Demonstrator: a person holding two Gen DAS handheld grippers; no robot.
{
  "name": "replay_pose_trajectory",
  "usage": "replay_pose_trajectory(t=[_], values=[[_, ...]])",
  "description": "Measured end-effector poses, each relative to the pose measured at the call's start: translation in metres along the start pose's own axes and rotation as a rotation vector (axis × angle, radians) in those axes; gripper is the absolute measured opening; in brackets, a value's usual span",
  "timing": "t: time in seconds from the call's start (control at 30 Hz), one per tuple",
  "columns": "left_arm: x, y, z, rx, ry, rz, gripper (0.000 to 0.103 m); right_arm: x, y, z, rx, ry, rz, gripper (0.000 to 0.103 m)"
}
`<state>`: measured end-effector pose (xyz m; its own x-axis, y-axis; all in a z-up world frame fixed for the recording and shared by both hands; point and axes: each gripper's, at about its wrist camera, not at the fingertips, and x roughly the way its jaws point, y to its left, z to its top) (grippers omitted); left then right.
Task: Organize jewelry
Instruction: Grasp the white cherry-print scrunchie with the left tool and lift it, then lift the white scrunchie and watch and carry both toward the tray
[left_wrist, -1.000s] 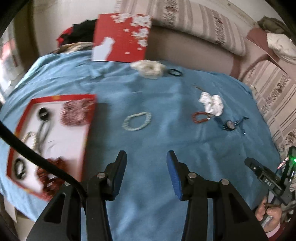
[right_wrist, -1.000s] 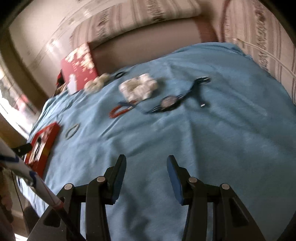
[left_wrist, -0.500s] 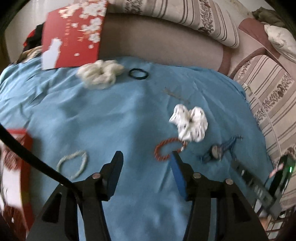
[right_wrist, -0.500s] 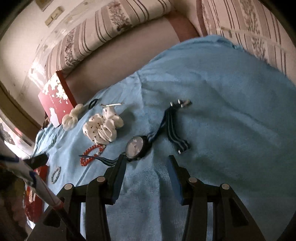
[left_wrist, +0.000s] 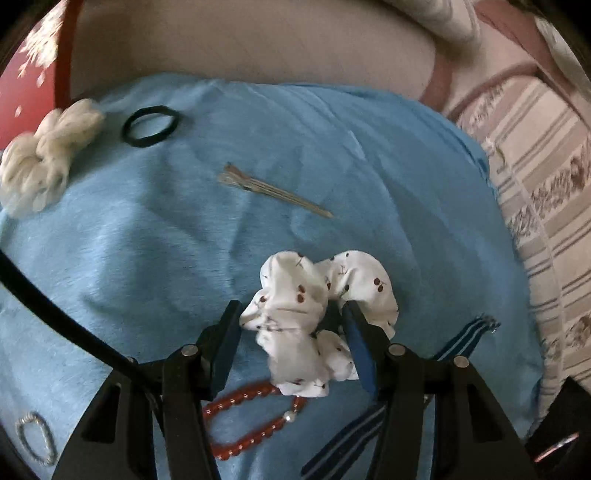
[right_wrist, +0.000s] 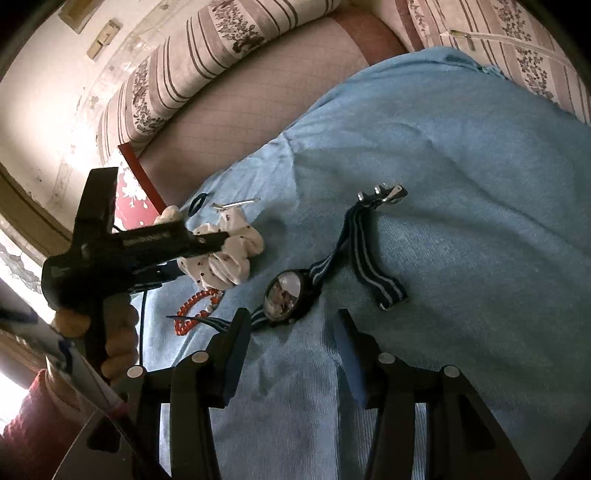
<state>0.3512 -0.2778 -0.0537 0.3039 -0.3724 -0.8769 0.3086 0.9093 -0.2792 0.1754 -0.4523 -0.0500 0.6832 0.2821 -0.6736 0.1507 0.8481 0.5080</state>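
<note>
A white cherry-print scrunchie (left_wrist: 299, 314) lies on the blue cloth (left_wrist: 147, 258), and my left gripper (left_wrist: 291, 325) has come down around it. One finger stands at its left edge and the other in its middle fold, and the jaws are closing. Just below it lies a red bead bracelet (left_wrist: 255, 417). In the right wrist view, my right gripper (right_wrist: 291, 323) hangs open just short of a round watch (right_wrist: 283, 295) with a blue striped strap. That view also shows the left gripper (right_wrist: 207, 245) over the scrunchie (right_wrist: 229, 262), held by a hand.
A metal hair clip (left_wrist: 277, 192), a black hair tie (left_wrist: 151, 125) and a cream scrunchie (left_wrist: 40, 166) lie further back. A small pale bracelet (left_wrist: 35, 441) sits at the lower left. A red box lid (left_wrist: 26, 74) leans on the sofa; striped cushions border the cloth.
My left gripper swept right, away from the red tray, and sank onto the white scrunchie. The right gripper closed in on the watch, then held still.
</note>
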Motion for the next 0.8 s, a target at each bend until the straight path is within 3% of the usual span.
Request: replay_pose_trajectory(t=[0.03, 0.07, 0.27, 0.5, 0.8], values=[[0.001, -0.003, -0.001, 0.017, 0.001, 0.004, 0.012, 0.001, 0.000, 0.000, -0.001, 0.001, -0.001, 0.051], [0.003, -0.005, -0.001, 0.025, 0.017, -0.006, 0.009, 0.003, 0.000, 0.001, -0.001, 0.001, 0.001, 0.051], [-0.025, -0.009, -0.009, 0.053, -0.039, 0.014, 0.009, 0.012, 0.002, 0.002, -0.021, 0.004, -0.027, 0.051], [-0.101, -0.014, -0.042, 0.161, -0.170, 0.085, 0.009, 0.024, 0.024, 0.002, -0.139, -0.003, -0.163, 0.051], [-0.143, 0.005, -0.074, 0.103, -0.213, 0.109, 0.009, 0.026, 0.030, 0.001, -0.173, 0.002, -0.207, 0.051]])
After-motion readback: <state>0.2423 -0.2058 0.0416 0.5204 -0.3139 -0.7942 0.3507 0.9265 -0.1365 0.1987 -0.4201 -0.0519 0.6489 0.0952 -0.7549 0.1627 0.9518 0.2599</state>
